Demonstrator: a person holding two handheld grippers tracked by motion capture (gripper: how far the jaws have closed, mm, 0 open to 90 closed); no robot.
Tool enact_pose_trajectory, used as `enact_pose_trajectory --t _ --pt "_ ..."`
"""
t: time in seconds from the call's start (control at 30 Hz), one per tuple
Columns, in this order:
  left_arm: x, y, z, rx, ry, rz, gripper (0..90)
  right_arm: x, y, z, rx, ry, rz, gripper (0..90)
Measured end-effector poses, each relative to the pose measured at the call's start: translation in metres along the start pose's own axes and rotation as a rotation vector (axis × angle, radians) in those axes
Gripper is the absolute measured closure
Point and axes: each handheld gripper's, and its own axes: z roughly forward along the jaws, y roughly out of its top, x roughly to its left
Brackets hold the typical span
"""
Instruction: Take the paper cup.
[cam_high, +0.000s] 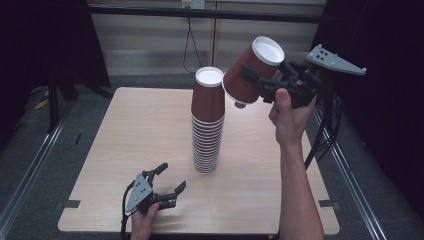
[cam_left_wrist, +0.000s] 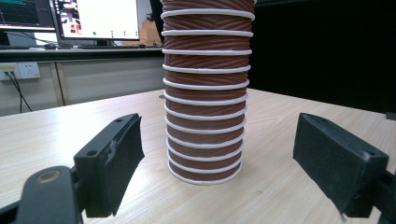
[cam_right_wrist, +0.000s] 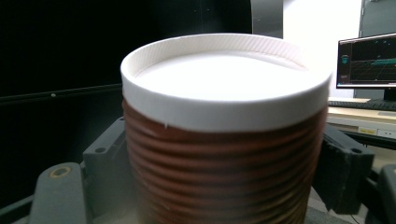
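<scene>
Fingers of right gripper (cam_high: 260, 82): clamped on a brown paper cup (cam_high: 252, 70), held tilted above and right of the upright cup stack (cam_high: 207, 122). Left gripper (cam_high: 167, 185): jaws spread, empty, rested low on table (cam_high: 125, 130), aimed at the stack's base.

A tall stack of brown paper cups (cam_high: 207, 122) stands upside down near the middle of the desk (cam_high: 125, 130) and is the one obstacle on its surface; bare wood lies open to its left, to its right and in front of it. The left claw (cam_high: 170, 180) rests low at the near edge with its jaws spread, facing the stack's base across a clear strip. Above the far right, the right claw (cam_high: 260, 77) grips a single tilted cup (cam_high: 252, 70) beside the stack's top, with a narrow gap between them.
</scene>
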Motion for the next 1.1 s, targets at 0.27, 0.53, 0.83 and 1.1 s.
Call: enact_pose_trajectory --t 0.27,0.53,0.83,1.1 --pt "0.000 0.000 0.000 -0.002 0.001 -0.006 15.7 -0.005 -0.006 -0.013 0.004 -0.015 0.006 19.6" --pt "0.000 0.000 0.001 0.000 -0.004 -0.007 15.6 -0.010 -0.023 -0.023 0.030 -0.030 0.025 19.6" --pt "0.000 0.000 0.000 0.000 -0.005 -0.007 15.6 -0.012 -0.048 -0.028 0.070 -0.037 0.044 19.6" --pt "0.002 0.001 0.001 0.005 -0.007 0.009 15.5 -0.010 -0.070 -0.032 0.101 -0.034 0.050 19.4"
